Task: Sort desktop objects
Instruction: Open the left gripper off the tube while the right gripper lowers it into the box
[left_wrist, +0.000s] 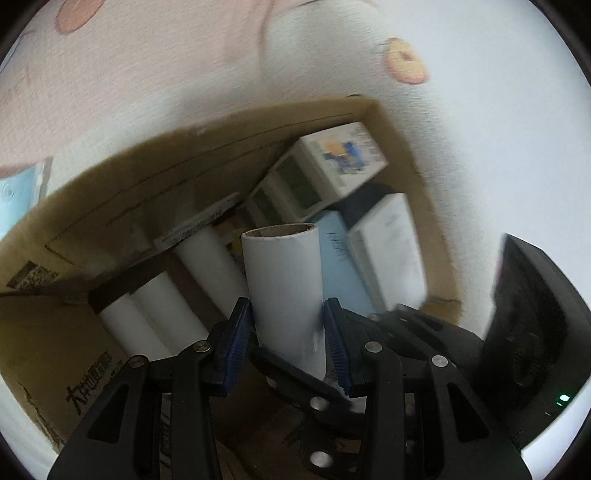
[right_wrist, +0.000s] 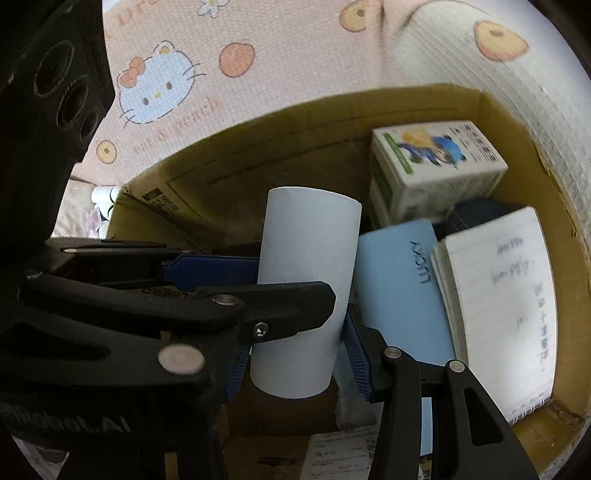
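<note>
Both grippers held one white paper roll (left_wrist: 284, 291) over an open cardboard box (left_wrist: 122, 192). The left gripper (left_wrist: 288, 332) had its blue-padded jaws pressed against the roll's lower sides, with the brown core end pointing away from the camera. In the right wrist view the right gripper (right_wrist: 295, 354) clamped the same roll near its lower end, jaws closed on it, while the left gripper's black fingers crossed in front from the left.

Inside the box, three more white rolls (left_wrist: 155, 314) lay side by side at the left. To the right of the held roll stood a light blue notebook (right_wrist: 399, 291) marked LUCKY, a lined spiral notebook (right_wrist: 502, 306) with handwriting, and a small white carton (right_wrist: 436, 166) printed with a cartoon figure. The box rested on a pink cartoon-cat cloth (right_wrist: 166, 92).
</note>
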